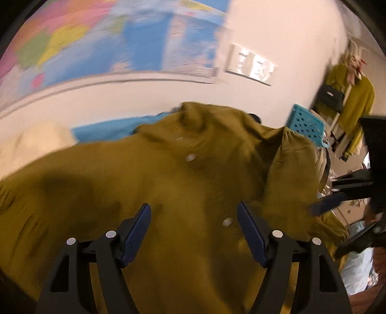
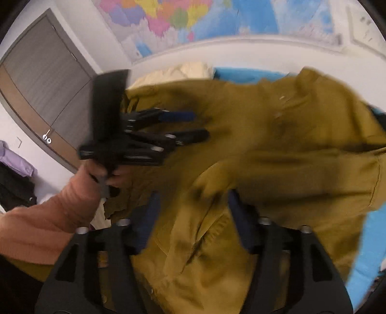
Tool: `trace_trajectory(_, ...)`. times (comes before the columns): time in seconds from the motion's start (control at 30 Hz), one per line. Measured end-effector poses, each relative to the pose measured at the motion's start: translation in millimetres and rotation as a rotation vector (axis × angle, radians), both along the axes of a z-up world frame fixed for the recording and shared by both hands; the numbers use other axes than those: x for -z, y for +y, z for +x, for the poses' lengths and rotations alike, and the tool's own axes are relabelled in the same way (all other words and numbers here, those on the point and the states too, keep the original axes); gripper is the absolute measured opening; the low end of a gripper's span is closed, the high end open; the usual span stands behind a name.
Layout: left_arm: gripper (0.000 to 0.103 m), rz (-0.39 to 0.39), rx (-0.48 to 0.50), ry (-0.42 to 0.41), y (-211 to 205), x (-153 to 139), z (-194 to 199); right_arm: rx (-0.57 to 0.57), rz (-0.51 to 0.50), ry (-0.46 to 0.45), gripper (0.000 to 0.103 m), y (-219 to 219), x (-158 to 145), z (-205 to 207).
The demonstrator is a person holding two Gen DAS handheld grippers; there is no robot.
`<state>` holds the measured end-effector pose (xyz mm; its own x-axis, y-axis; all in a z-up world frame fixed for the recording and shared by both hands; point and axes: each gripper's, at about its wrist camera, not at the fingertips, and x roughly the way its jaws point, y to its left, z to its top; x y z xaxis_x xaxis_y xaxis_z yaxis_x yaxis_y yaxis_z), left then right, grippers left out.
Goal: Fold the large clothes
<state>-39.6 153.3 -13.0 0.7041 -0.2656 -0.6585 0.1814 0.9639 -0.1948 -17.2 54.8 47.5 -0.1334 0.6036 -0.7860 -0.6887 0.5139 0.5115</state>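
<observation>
The big olive-mustard shirt (image 1: 149, 174) fills both views, spread across the blue-covered worktop (image 2: 241, 72) below the wall map (image 2: 193, 21), collar end toward the wall. It looks soft and light, a thin woven cloth that slumps and creases wherever it lies, so it will drape and drag rather than hold a shape. One sleeve (image 2: 289, 174) lies folded across the body, its cuff just ahead of the right tool (image 2: 193, 217). That tool hangs above the cloth with jaws spread and nothing between them. The left tool (image 1: 193, 231) is spread too, hovering over the button placket, gripping nothing. In the right wrist view it sits out over the shirt's left part, held by a hand in a salmon sleeve (image 2: 48, 217). The blur makes the hem hard to place, probably nearest the cameras. Best holds look like seams: shoulder, hem corner or cuff, where the layers are thicker. The small white buttons (image 1: 190, 157) mark the centre line.
</observation>
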Motion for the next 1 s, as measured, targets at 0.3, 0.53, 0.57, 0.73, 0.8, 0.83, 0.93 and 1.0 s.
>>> trace_trajectory(0.3, 0.084, -0.047, 0.159, 0.025, -25.6, 13.4, -29.5, 0.336, 0.047, -0.257, 0.073, -105.7, -41.4, 51.9)
trace_trajectory(0.53, 0.072, 0.126, 0.243, 0.088, -98.6, 31.1, 6.2, 0.632, -0.087, -0.137, 0.072, -181.0, 30.4, 107.0)
trace_trajectory(0.57, 0.032, 0.130, 0.240, 0.129, -99.2, 38.7, 14.1, 0.649, -0.097, -0.127, 0.072, -185.2, 41.6, 108.6)
trace_trajectory(0.73, 0.011, -0.049, 0.145, 0.178, -33.2, 39.6, 15.9, 0.613, -0.052, -0.133, 0.073, -176.9, 50.9, 110.6)
trace_trajectory(0.8, 0.013, -0.114, 0.095, 0.186, 1.6, 33.9, 6.9, 0.580, -0.028, -0.156, 0.083, -173.7, 48.7, 110.8)
trace_trajectory(0.83, 0.016, -0.103, 0.071, 0.201, 15.2, 34.8, 4.3, 0.558, -0.025, -0.167, 0.087, -165.0, 50.6, 112.8)
trace_trajectory(0.93, 0.040, -0.061, 0.004, 0.244, 35.8, 46.1, 7.4, 0.509, -0.035, -0.166, 0.088, -144.6, 60.3, 117.1)
trace_trajectory(1.0, 0.045, -0.081, -0.002, 0.256, 42.1, 51.7, 12.0, 0.485, -0.035, -0.170, 0.088, -134.7, 66.3, 122.4)
